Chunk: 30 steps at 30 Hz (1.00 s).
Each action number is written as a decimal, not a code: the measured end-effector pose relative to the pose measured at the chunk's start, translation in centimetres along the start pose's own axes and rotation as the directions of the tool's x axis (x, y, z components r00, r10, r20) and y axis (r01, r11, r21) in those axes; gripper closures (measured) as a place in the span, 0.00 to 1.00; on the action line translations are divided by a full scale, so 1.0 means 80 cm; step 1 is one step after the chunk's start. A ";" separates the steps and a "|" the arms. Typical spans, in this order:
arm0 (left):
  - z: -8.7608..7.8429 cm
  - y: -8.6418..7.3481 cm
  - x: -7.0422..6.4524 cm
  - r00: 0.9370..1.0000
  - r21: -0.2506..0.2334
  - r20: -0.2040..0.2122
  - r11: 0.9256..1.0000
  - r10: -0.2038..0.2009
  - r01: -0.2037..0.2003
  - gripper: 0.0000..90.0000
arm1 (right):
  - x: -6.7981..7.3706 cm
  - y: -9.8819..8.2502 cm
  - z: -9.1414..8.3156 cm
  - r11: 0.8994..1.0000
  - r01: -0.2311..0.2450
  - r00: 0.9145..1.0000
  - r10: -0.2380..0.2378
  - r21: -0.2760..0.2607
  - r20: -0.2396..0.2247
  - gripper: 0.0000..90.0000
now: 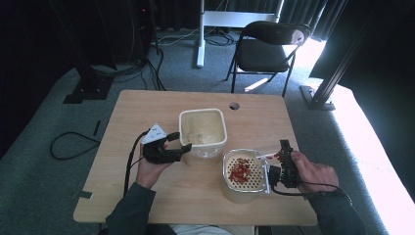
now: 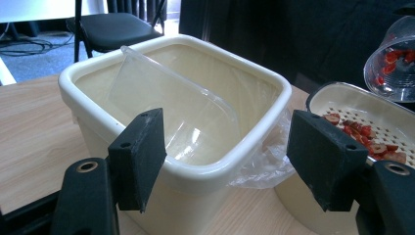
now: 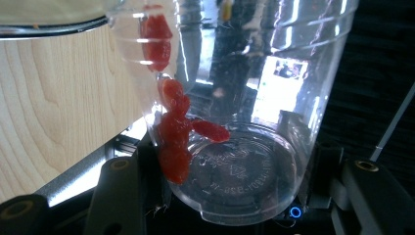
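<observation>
A: Fingers, high view? 
B: Left gripper (image 1: 182,142) open beside the cream tub (image 1: 202,128), mid-table; right gripper (image 1: 278,159) clamps a clear cup (image 1: 268,155) near the right edge.

A: Gripper views? 
B: Left jaws straddle the tub's corner; red slices (image 3: 173,129) cling inside the tipped cup.

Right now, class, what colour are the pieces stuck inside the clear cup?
Red pieces, clinging to the clear cup wall; clearest in the right gripper view.
</observation>
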<state>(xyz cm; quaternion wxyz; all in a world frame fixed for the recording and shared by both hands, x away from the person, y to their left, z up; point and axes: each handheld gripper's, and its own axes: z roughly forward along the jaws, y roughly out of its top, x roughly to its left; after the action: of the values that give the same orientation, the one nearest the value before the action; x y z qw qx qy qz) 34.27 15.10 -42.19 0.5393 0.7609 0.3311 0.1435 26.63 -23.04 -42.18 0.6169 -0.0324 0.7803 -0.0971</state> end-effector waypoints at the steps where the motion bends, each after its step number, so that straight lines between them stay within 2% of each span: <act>1: 0.000 0.000 0.000 1.000 0.000 0.000 1.000 0.000 0.000 0.35 | 0.000 0.000 0.000 1.000 0.000 1.000 0.000 0.000 0.000 0.48; 6: 0.000 0.000 0.000 1.000 0.000 0.000 1.000 0.000 0.000 0.35 | 0.000 0.001 0.000 1.000 -0.002 1.000 0.002 0.000 0.002 0.48; 12: 0.001 -0.001 0.000 1.000 0.002 0.001 1.000 0.000 0.000 0.35 | 0.003 0.003 0.001 1.000 0.018 1.000 -0.018 0.002 0.007 0.48; 16: 0.001 -0.002 0.000 1.000 0.003 0.003 1.000 -0.002 0.002 0.35 | 0.002 0.003 0.001 1.000 0.010 1.000 -0.010 -0.001 0.003 0.48; 22: 0.002 -0.002 0.001 1.000 0.004 0.004 1.000 -0.004 0.004 0.35 | -0.001 -0.005 0.003 0.995 -0.089 0.995 0.086 -0.049 -0.046 0.48; 25: 0.003 -0.002 0.002 1.000 0.004 0.005 1.000 -0.006 0.006 0.35 | -0.002 -0.010 0.005 0.983 -0.169 0.983 0.162 -0.076 -0.086 0.48; 27: 0.005 -0.002 0.002 1.000 0.002 0.007 1.000 -0.008 0.008 0.35 | -0.003 -0.014 0.007 0.968 -0.232 0.968 0.221 -0.093 -0.117 0.48; 28: 0.005 -0.002 0.002 1.000 0.003 0.009 1.000 -0.008 0.008 0.35 | -0.005 -0.016 0.008 0.959 -0.265 0.958 0.251 -0.103 -0.136 0.48; 29: 0.006 -0.002 0.002 1.000 0.004 0.011 1.000 -0.009 0.009 0.35 | -0.006 -0.019 0.009 0.942 -0.316 0.941 0.296 -0.115 -0.162 0.48; 30: 0.006 -0.001 0.002 1.000 0.004 0.012 1.000 -0.008 0.008 0.35 | -0.008 -0.023 0.011 0.921 -0.369 0.920 0.342 -0.128 -0.192 0.48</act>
<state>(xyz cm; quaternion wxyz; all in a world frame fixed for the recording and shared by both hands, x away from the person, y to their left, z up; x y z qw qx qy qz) 34.61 14.86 -42.50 0.5404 0.7615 0.3311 0.1362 27.52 -24.86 -41.38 0.5527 0.0683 0.8269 0.0780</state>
